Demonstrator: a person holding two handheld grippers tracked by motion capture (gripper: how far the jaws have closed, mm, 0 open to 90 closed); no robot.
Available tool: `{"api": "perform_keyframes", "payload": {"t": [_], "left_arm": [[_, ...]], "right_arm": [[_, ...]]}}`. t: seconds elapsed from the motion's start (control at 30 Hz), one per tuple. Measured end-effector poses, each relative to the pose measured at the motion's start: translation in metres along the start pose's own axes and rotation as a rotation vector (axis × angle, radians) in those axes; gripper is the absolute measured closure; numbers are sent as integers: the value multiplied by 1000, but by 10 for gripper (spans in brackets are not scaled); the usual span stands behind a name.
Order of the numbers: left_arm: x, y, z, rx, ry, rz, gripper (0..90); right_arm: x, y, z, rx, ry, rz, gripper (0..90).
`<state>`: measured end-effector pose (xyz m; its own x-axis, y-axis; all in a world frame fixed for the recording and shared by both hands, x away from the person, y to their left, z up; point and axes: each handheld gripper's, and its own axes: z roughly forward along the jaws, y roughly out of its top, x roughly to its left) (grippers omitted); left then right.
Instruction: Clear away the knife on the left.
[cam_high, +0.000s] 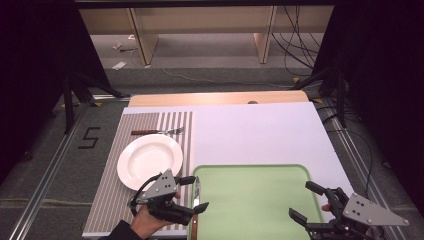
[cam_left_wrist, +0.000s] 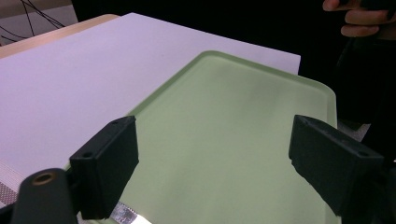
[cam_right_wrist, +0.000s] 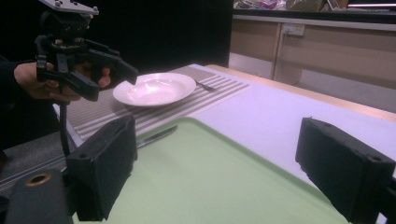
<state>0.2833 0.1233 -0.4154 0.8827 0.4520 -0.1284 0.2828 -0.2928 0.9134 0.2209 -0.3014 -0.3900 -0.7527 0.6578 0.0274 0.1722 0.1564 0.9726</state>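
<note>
Both grippers spread, holding nothing: left gripper (cam_high: 191, 194) above knife (cam_high: 196, 200) at green tray (cam_high: 250, 172) left edge; right gripper (cam_high: 306, 201) over tray's right edge. Plate (cam_high: 149, 160), fork (cam_high: 157, 132) on striped mat (cam_high: 110, 195).

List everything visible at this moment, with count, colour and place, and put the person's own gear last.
Plate: one, white, on the striped placemat, left part of the table.
Fork: one, metal with a brown handle, on the placemat beyond the plate.
Knife: one, metal blade with a brown handle, along the tray's left edge.
Tray: one, pale green, near centre of the table, nothing on its flat.
Placemat: one, grey and white stripes, left side.
Table cover: one, white, over a wooden table.
Left gripper: one, black, open above the knife.
Right gripper: one, black, open at the tray's right edge.
</note>
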Motion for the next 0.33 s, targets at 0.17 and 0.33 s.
{"api": "perform_keyframes", "payload": {"t": [0.17,0.33], "left_arm": [[0,0,1,5,-3,1,154],[0,0,1,11,-5,3,155]], "right_arm": [[0,0,0,1,0,1,137],[0,0,0,-2,0,1,137]]}}
